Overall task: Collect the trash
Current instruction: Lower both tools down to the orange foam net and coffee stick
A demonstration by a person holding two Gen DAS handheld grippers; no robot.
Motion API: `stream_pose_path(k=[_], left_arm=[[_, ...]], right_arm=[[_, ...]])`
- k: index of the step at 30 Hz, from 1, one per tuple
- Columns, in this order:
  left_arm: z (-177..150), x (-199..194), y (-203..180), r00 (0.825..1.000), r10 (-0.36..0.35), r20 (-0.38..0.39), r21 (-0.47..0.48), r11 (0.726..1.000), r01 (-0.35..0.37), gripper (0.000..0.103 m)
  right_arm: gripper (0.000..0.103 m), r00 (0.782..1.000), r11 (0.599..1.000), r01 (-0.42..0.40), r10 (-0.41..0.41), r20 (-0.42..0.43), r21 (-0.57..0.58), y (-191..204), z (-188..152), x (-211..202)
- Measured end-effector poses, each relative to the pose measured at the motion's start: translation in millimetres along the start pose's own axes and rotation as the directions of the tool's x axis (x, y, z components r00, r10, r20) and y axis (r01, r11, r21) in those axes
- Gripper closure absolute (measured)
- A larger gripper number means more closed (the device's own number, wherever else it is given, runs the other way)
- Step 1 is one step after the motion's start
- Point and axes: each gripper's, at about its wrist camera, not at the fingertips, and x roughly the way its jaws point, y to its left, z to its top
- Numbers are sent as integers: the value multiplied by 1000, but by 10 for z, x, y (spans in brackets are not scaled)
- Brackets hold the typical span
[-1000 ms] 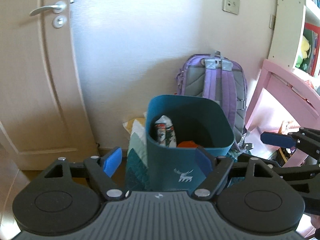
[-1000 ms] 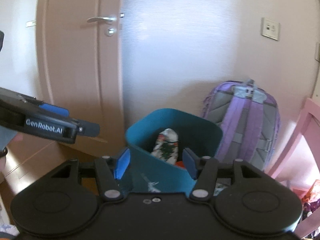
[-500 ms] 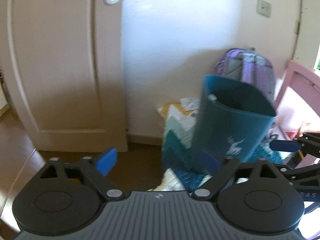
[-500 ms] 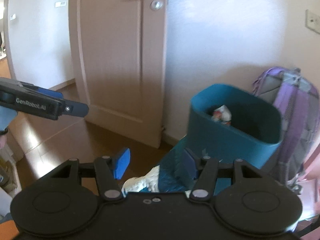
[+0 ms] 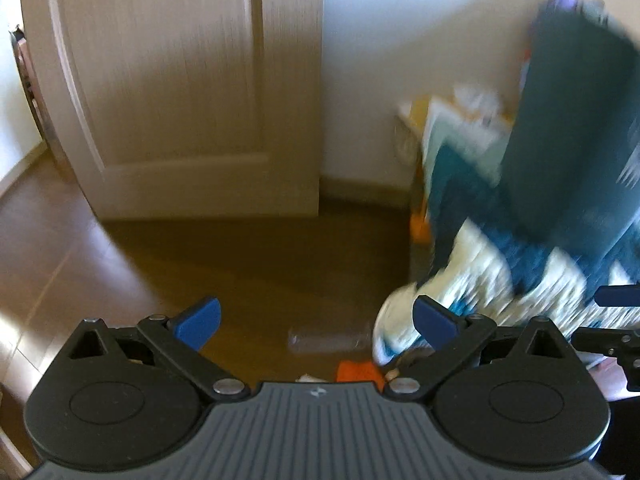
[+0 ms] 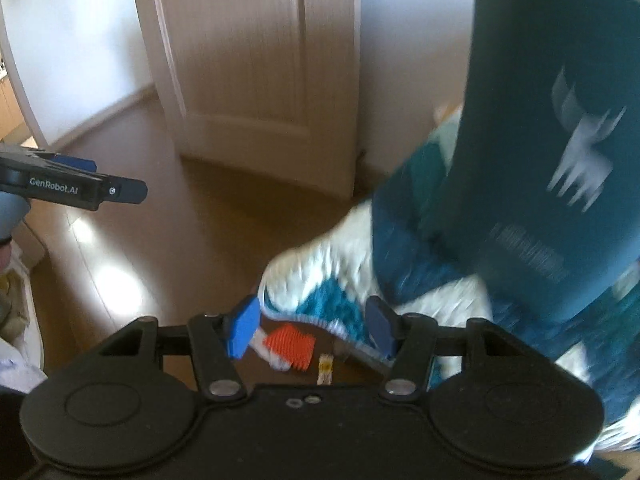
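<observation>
Left wrist view: left gripper (image 5: 316, 318) low over brown wood floor (image 5: 248, 264), jaws wide apart, nothing between. Clear plastic bottle (image 5: 328, 340) lying flat on floor just ahead of the blue pads (image 5: 198, 322), blurred. Orange scrap (image 5: 358, 372) near right pad, at edge of teal-and-white rug (image 5: 492, 264). Small white bit (image 5: 310, 378) beside it, too blurred to identify. Teal bin (image 5: 576, 120) upper right, standing on rug, heavy motion blur; contents not visible. Beige door (image 5: 180, 80) at left-centre, white wall (image 5: 420, 32) to its right. Tip of right gripper (image 5: 618, 296) poking in at far right edge.

Right wrist view: right gripper (image 6: 316, 330) also near floor, jaws apart, empty. Orange ribbed piece (image 6: 290, 346) w/ white strip lying on floor betw. the pads, closer to left pad (image 6: 242, 332); contact w/ pad can't tell. Small yellow-white wrapper (image 6: 325, 368) just right of it. Rug (image 6: 340, 280) edge right behind, bin (image 6: 560, 140) w/ white deer print looming upper right, blurred. Left gripper (image 6: 132, 192) seen side-on at far left, marked GenRobot.AI, well apart from the trash; jaw gap can't tell from this angle. Door (image 6: 256, 60) at back.
</observation>
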Motion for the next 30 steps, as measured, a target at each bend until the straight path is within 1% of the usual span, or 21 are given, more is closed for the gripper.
stream_pose_path(k=[4, 6, 10, 13, 15, 18, 20, 21, 22, 26, 28, 30], left_arm=[[-309, 642, 47, 995, -15, -95, -22, 1000, 13, 0], [-436, 985, 33, 988, -28, -149, -32, 999, 24, 0], [-649, 1583, -50, 972, -48, -230, -41, 998, 40, 0], [-779, 2048, -136, 951, -72, -300, -70, 996, 54, 0], [-884, 2354, -198, 936, -75, -344, -88, 995, 47, 0], [-1029, 2713, -277, 919, -80, -387, -90, 995, 49, 0], [-1123, 2930, -319, 900, -88, -428, -102, 994, 49, 0], [-1174, 3061, -330, 887, -99, -451, -123, 991, 48, 0], [-1222, 3185, -343, 877, -112, -468, -139, 989, 52, 0], [-1320, 3523, -445, 869, -112, -483, -121, 991, 60, 0], [-1383, 3668, -489, 860, -119, -497, -127, 990, 64, 0], [-1432, 3764, -545, 854, -108, -510, -108, 992, 61, 0]], right_arm=[[45, 996, 1000, -15, 15, -85, 9, -56, -309, 604], [45, 991, 1000, -6, 6, -132, 5, -63, -446, 914], [45, 975, 1000, 0, 0, -222, -1, -112, -686, 1516], [45, 958, 1000, 15, -13, -286, 4, -181, -885, 1954], [45, 946, 1000, 17, -18, -324, -5, -213, -1002, 2190], [45, 926, 999, 8, -20, -376, -33, -235, -1188, 2516], [45, 918, 999, 7, -21, -397, -35, -260, -1289, 2687], [45, 912, 1000, 8, -19, -409, -30, -270, -1334, 2768], [45, 906, 1000, 11, -20, -422, -25, -277, -1378, 2849], [45, 890, 1000, 8, -2, -457, 11, -316, -1551, 3140], [45, 881, 1000, 5, 0, -473, 10, -309, -1624, 3275], [45, 872, 1000, 5, -1, -489, 6, -294, -1691, 3400]])
